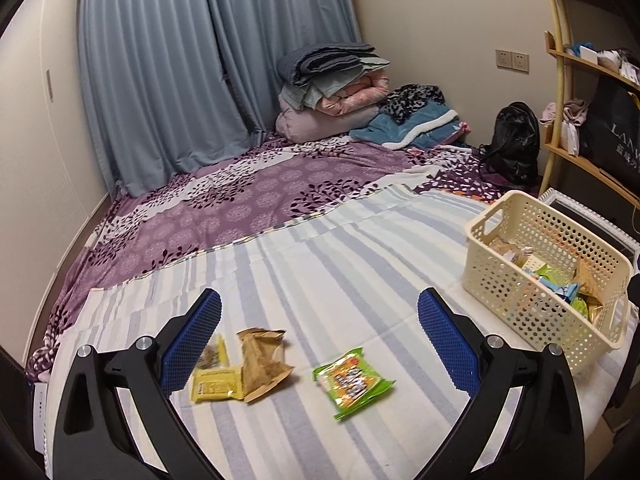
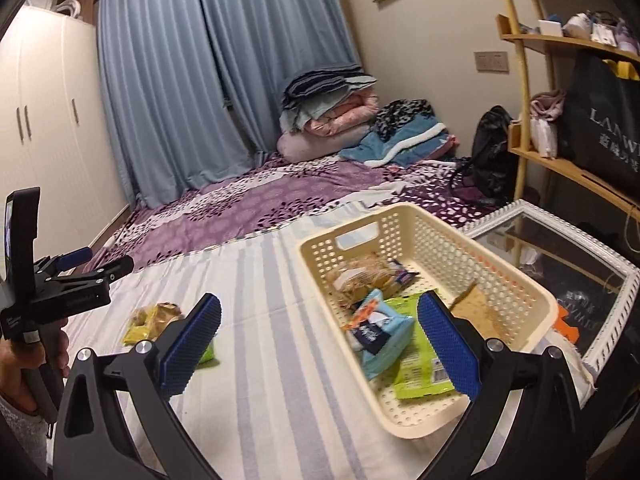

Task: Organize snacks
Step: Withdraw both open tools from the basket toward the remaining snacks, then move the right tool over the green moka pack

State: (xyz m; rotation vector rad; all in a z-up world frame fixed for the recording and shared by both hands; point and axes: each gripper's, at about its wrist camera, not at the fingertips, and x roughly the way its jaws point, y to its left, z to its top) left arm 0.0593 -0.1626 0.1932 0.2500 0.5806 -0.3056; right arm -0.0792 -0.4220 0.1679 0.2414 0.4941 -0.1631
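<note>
Three snacks are laid on the striped sheet (image 1: 320, 272) of the bed: a green packet (image 1: 352, 382), a crumpled brown packet (image 1: 262, 362) and a yellow packet (image 1: 216, 386). More packets are held in the cream perforated basket (image 2: 516, 280), among them a light-blue one (image 2: 380, 336). The left gripper (image 1: 320, 340) is spread wide above the snacks, grasping nothing; the right gripper (image 2: 320, 344) is likewise released.

three snack packets (image 1: 353, 383) on the cloth, one cream basket (image 1: 500, 284), two grippers (image 1: 320, 342)
</note>
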